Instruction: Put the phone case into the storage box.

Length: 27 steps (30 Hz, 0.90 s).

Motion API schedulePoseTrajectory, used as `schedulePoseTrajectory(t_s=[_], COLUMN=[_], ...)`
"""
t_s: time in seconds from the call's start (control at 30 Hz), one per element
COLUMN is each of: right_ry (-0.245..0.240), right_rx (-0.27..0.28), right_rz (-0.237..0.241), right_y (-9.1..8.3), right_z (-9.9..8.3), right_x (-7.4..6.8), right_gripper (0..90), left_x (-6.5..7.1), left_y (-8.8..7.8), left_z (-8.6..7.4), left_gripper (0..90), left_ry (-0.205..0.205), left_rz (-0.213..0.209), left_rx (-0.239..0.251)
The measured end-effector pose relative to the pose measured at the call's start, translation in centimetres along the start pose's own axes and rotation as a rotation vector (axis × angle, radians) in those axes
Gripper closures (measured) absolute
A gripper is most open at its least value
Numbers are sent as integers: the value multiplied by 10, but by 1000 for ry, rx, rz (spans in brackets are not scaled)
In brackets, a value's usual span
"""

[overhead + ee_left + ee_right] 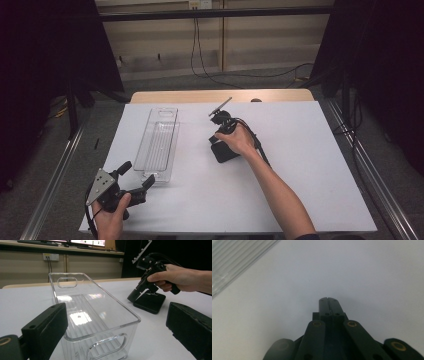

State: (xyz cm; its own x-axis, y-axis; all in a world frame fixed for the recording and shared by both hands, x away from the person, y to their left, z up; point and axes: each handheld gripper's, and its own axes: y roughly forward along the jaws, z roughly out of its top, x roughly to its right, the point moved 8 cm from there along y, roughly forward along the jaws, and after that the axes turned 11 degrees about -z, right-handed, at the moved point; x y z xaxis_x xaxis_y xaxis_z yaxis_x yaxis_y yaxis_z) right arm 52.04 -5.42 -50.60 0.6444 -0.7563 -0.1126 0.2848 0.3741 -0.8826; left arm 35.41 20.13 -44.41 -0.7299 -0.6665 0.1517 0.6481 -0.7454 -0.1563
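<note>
Now we look down at a white table (300, 165) from the high view. On its left half lies a clear plastic bin (159, 145), long and narrow, with its length running away from us; it has a ribbed floor and an oval handle hole at each short end. It stands upright on the table with nothing inside.

Our left gripper (136, 176) is at the near left corner of the table, just beside the near end of the bin. Its jaws stand wide apart, and they hold nothing. In the left gripper view the near short wall of the bin (100, 322) sits between the two black jaws, but the pads do not touch it.

Our right gripper (216, 142) is near the middle of the table, to the right of the bin and apart from it. The hand (240, 140) tilts it downward toward the table. Under its tip we see a flat black object (150, 302) lying on the white surface; we cannot tell if the tip touches it. In the right gripper view the two jaws (328, 305) are pressed together with nothing between them, and the ribbed edge of the bin (234, 257) passes through the upper left corner.
</note>
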Motion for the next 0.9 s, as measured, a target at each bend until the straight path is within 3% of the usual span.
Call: schedulePoseTrajectory(t_s=[0.9], right_ry=[-28], right_rx=[2], right_rz=[20], right_y=[-7], right_z=[-24], right_x=[-4], right_gripper=[900], left_x=[0], left_y=[1], left_z=[1], left_gripper=[39], left_ry=[-10], left_rz=[3], left_rx=[8])
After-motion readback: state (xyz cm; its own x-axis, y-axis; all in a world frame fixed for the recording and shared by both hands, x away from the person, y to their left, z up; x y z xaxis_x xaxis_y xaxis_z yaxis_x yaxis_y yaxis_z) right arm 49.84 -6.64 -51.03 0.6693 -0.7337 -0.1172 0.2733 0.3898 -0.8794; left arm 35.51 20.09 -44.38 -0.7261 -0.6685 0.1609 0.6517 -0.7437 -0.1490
